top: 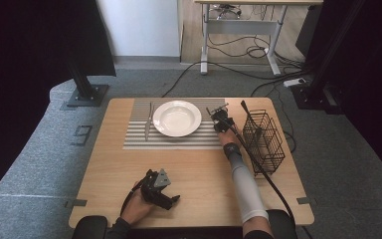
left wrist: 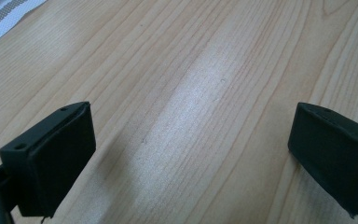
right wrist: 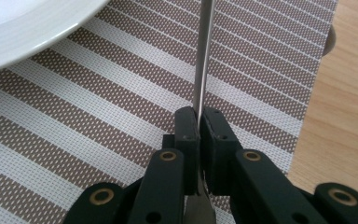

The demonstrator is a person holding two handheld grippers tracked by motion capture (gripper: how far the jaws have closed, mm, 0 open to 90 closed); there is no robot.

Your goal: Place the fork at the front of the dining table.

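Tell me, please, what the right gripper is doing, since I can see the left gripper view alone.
Observer: The right gripper is shut on a thin metal utensil over the striped mat.
Operator: Is a plate nearby?
Observer: Yes, a white plate sits on the mat, just left of that gripper.
Operator: Is anything else on the mat?
Observer: A knife lies on it, left of the plate.
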